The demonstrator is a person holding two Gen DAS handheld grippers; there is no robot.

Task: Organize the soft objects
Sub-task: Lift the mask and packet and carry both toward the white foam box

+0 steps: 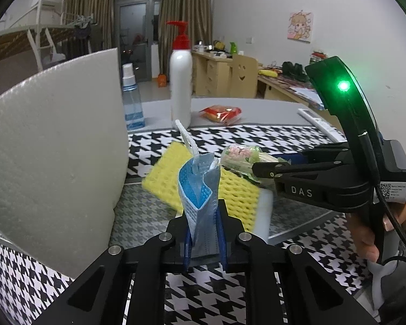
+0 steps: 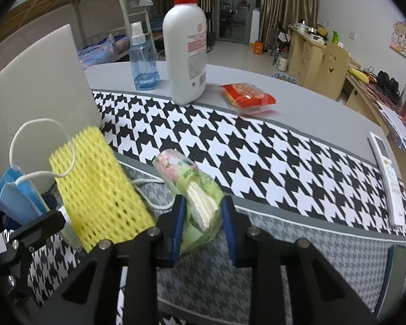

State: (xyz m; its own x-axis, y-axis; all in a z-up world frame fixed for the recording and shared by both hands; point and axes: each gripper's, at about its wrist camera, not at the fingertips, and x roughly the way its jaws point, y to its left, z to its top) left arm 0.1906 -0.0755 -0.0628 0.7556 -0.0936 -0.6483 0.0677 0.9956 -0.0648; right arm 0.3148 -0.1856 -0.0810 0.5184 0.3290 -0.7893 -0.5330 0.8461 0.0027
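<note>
My left gripper is shut on a folded blue face mask and holds it upright above the table; the mask also shows at the left of the right wrist view. My right gripper is shut on a green floral tissue pack, which also shows in the left wrist view. A yellow foam net sleeve lies just beyond the mask and beside the tissue pack; it shows in the right wrist view too.
A white foam board stands at the left. A white pump bottle, a blue spray bottle and a red snack pack stand at the table's far side. A remote control lies at the right edge.
</note>
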